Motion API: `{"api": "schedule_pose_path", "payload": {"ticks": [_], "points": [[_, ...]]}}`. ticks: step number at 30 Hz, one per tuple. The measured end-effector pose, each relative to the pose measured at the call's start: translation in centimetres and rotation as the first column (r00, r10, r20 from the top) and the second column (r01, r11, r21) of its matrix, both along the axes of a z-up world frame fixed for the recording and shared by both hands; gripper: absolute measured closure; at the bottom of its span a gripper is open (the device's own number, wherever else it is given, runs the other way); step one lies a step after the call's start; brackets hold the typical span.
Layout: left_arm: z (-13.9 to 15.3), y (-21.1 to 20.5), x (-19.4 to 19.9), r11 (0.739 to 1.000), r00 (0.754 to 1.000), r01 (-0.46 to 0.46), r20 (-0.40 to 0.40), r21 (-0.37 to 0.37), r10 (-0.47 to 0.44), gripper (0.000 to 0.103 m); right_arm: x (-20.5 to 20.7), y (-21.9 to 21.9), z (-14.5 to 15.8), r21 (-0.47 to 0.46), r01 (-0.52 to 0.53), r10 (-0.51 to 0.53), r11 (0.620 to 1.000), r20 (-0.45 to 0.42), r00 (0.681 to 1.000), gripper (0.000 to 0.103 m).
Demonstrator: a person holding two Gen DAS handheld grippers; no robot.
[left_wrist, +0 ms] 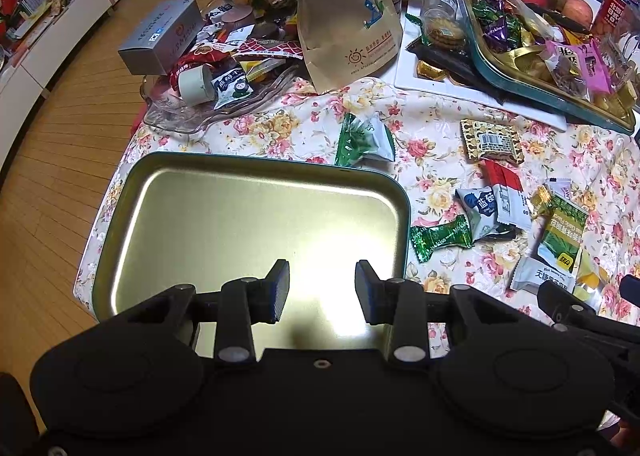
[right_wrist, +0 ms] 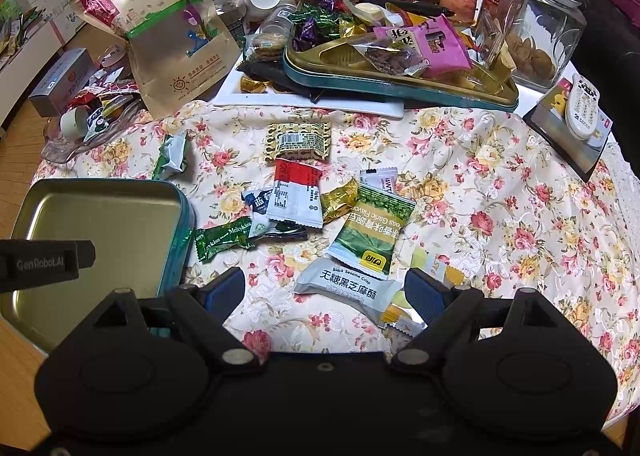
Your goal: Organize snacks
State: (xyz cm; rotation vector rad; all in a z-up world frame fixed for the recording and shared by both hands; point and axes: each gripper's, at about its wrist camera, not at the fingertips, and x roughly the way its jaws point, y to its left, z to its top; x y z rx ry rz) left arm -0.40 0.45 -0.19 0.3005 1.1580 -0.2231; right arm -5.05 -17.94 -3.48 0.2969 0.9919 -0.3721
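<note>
An empty gold tin tray [left_wrist: 240, 208] with a teal rim lies at the table's left; it also shows in the right wrist view [right_wrist: 100, 216]. My left gripper [left_wrist: 322, 288] is open and empty above the tray. Several wrapped snacks lie on the floral cloth: a green Meltykiss candy [right_wrist: 222, 241], a red-and-white packet [right_wrist: 296, 196], a green garlic pea packet [right_wrist: 370, 232], a grey sesame crisp packet [right_wrist: 348, 288], a gold biscuit packet [right_wrist: 298, 142]. My right gripper [right_wrist: 326, 292] is open, its fingers either side of the sesame crisp packet, not holding it.
A second teal tray [right_wrist: 400, 80] piled with candy rests on a white board at the back. A brown paper bag [right_wrist: 172, 36], a clear jar [right_wrist: 536, 20], a glass dish of snacks [left_wrist: 208, 96], apples and a remote [right_wrist: 584, 108] crowd the far side.
</note>
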Motion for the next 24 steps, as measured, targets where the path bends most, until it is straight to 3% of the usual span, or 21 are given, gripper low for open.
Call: {"api": "schedule_pose_path", "payload": {"ticks": [15, 24], "points": [[0.1, -0.8, 0.0, 1.0, 0.999, 0.017, -0.029, -0.012, -0.017, 0.057, 0.1, -0.7, -0.8, -0.022, 0.037, -0.038, 0.999, -0.055, 0.998, 0.012], [0.4, -2.8, -0.2, 0.997, 0.997, 0.032, -0.074, -0.07, -0.037, 0.057, -1.1, -4.6, -2.6, 0.068, 0.172, -0.162, 0.983, -0.129, 0.978, 0.013]]}}
